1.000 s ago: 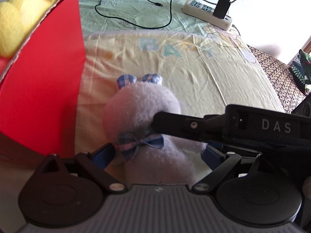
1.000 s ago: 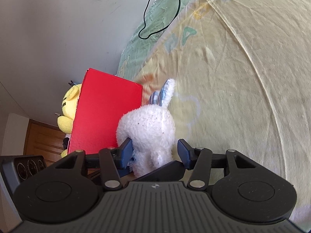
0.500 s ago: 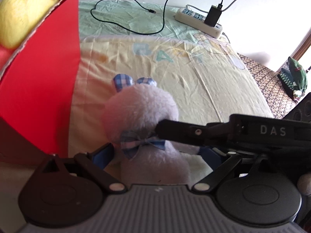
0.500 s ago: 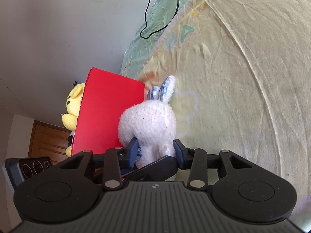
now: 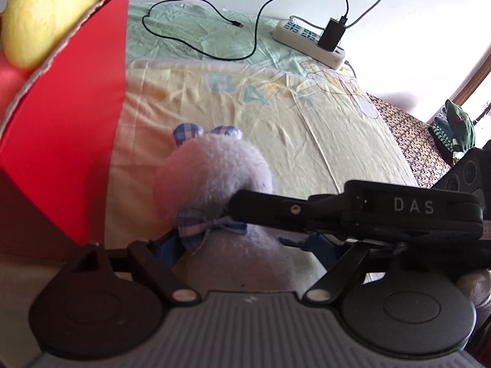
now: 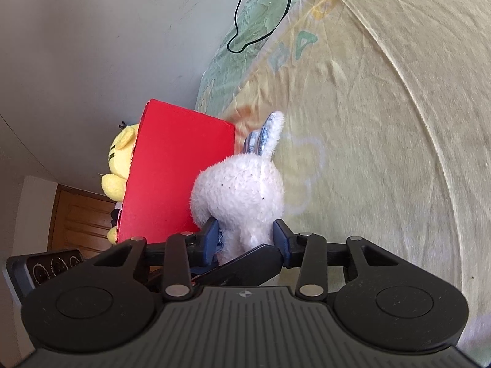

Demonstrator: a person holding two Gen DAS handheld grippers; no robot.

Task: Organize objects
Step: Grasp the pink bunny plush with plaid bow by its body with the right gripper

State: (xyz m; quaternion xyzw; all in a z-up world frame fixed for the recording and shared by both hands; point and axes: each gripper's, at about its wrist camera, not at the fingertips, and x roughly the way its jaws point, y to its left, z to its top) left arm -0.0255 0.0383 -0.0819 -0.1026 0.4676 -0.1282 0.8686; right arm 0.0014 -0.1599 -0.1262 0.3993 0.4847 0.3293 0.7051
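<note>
A white plush bunny [image 5: 211, 178] with blue checked ears and a bow sits upright on the yellow bed sheet [image 5: 307, 141], close beside a red box [image 5: 67, 116]. My left gripper [image 5: 244, 248] straddles its lower body with the jaws closing. The left pad touches the bow, while the right pad stands a little off the plush. In the right wrist view my right gripper [image 6: 245, 239] is shut on the bunny [image 6: 239, 190] low on its body, both blue pads pressing in. One of its fingers [image 5: 276, 211] crosses the left wrist view at the bunny's neck.
A yellow plush toy [image 5: 43, 21] sticks out of the red box [image 6: 178, 168]. A white power strip [image 5: 307, 40] and a black cable [image 5: 214, 52] lie at the bed's far end by the wall. Green clothing [image 5: 457, 128] lies off the bed's right edge.
The right gripper's pads closed in onto the bunny's body. The left gripper's jaws narrowed around its lower body. The bunny stayed in place beside the red box.
</note>
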